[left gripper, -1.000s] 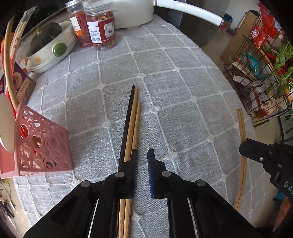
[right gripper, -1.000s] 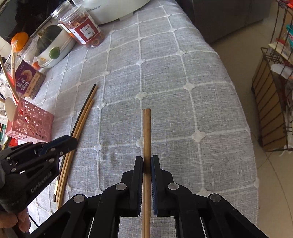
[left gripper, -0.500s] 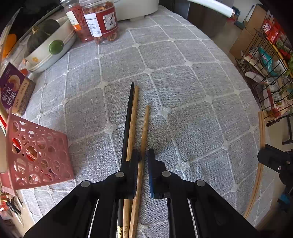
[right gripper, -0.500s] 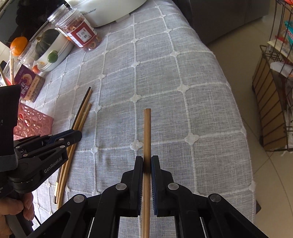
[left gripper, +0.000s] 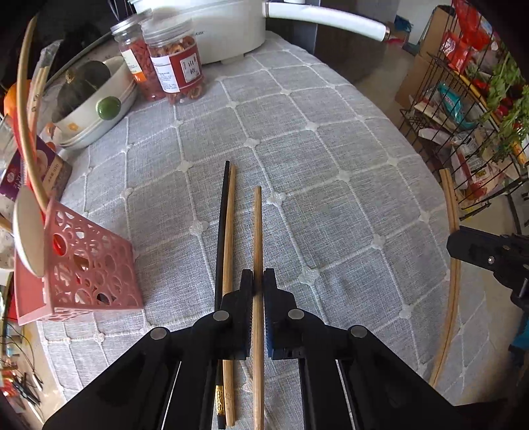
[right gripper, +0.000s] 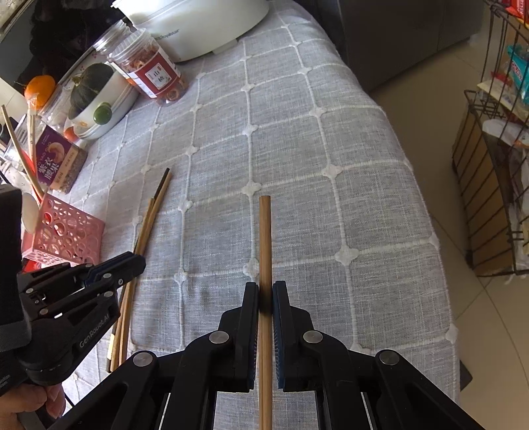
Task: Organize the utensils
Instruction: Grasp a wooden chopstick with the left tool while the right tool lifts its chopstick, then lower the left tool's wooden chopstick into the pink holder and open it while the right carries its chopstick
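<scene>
My left gripper [left gripper: 258, 276] is shut on a wooden chopstick [left gripper: 257, 231] that points forward over the grey cloth. A black chopstick [left gripper: 222, 225] and another wooden chopstick [left gripper: 228, 231] lie on the cloth just left of it. My right gripper [right gripper: 264, 288] is shut on a second wooden chopstick [right gripper: 265, 238], held above the cloth; it also shows at the right of the left wrist view [left gripper: 453, 264]. The left gripper [right gripper: 132, 261] appears at the left in the right wrist view. A pink perforated holder [left gripper: 89, 264] with utensils stands at the left.
A grey quilted cloth [left gripper: 330, 165] covers the table. At the back left stand two jars [left gripper: 172, 66], stacked bowls with a squash [left gripper: 89, 99], a purple box [right gripper: 59, 162] and a white cooker [left gripper: 228, 29]. Wire racks [right gripper: 489, 182] stand off the table's right edge.
My left gripper has closed on the loose wooden chopstick and separated it to the right of the black and wooden pair. The right gripper still holds its chopstick, nearly unmoved.
</scene>
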The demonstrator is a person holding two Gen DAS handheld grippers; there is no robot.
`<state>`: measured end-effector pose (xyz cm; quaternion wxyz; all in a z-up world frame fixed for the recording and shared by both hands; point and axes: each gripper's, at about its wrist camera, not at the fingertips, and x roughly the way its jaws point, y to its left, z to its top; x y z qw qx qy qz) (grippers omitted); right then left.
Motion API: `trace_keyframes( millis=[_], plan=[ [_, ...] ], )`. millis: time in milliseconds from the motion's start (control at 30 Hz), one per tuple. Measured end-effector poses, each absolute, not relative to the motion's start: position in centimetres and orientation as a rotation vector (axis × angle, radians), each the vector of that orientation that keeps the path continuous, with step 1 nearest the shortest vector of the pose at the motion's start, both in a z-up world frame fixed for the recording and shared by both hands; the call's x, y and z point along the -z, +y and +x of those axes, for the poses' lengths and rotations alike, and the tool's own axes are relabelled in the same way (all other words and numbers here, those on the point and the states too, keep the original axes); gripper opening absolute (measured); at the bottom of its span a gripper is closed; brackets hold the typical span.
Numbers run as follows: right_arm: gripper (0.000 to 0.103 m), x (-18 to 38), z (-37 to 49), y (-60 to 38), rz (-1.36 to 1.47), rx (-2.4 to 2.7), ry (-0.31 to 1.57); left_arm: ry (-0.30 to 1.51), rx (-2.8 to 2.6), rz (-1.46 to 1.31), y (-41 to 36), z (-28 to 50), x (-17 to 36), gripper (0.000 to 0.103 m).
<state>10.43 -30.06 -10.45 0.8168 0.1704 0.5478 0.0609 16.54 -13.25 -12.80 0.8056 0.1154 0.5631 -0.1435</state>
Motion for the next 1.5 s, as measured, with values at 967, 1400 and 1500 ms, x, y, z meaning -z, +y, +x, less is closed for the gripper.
trace_keyframes(
  millis=[967, 1400, 1500],
  plan=[
    [0.005, -1.5, 6.3, -23.8, 0.226, -0.224, 0.786, 0.592, 0.353, -0.042, -0.3, 5.7, -6.0, 0.006],
    [0.005, -5.7, 7.4, -21.1, 0.299, -0.272, 0.609, 0.29, 0.106, -0.169, 6.0, 7.8, -6.8, 0.006],
    [0.005, -5.8, 8.1, -20.2, 0.313, -0.291, 0.604, 0.338, 0.067, -0.183, 6.7, 10.2, -4.8, 0.006]
  ],
)
